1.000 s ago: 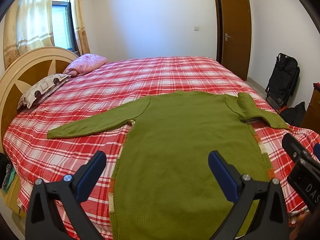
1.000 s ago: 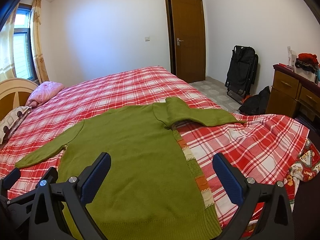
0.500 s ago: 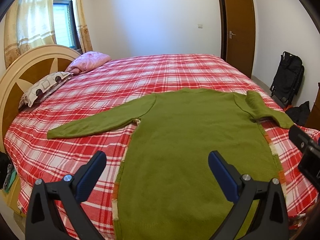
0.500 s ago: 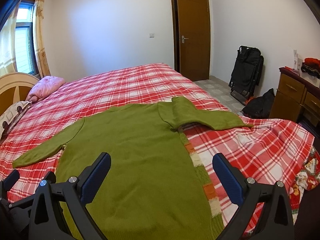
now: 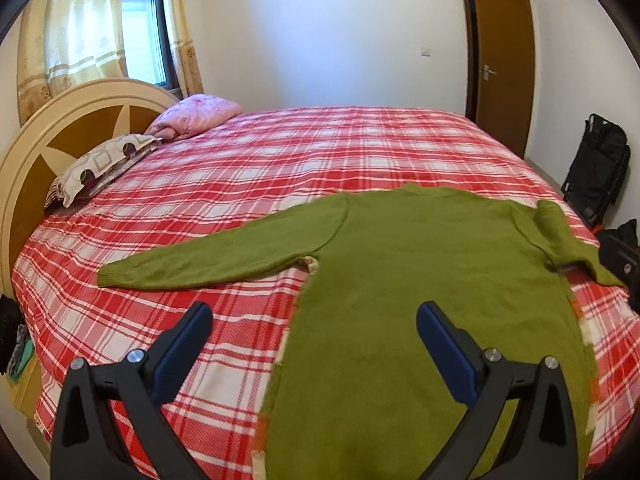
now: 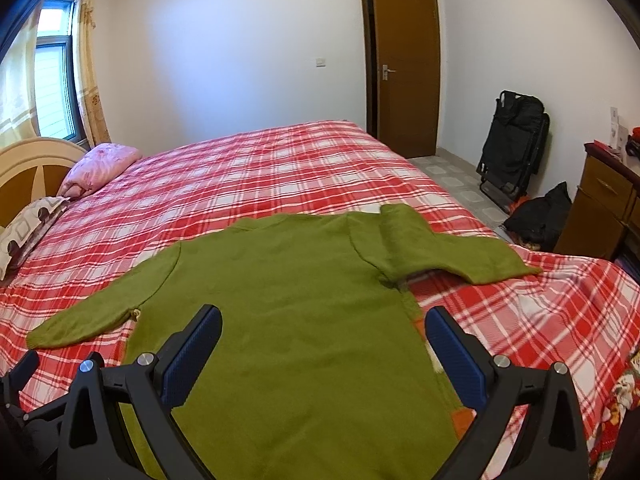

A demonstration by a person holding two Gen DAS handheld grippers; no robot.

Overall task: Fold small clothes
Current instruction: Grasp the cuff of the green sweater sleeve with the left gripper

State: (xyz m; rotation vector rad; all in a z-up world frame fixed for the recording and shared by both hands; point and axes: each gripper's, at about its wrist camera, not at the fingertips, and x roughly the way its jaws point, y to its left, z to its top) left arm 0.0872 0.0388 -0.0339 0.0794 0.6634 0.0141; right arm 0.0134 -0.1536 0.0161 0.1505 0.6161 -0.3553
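Hovering both wide-open grippers, left gripper (image 5: 314, 340) and right gripper (image 6: 324, 344), above the green sweater (image 5: 420, 300) lying flat on the plaid bed (image 5: 280, 160), collar away from us, we judge the left nearer its outstretched sleeve (image 5: 216, 258).

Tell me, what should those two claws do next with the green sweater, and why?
Probably bring the open left gripper down onto the outstretched left sleeve to fold it across the green sweater. It lies flat, unfolded, and the open right gripper holds nothing either.
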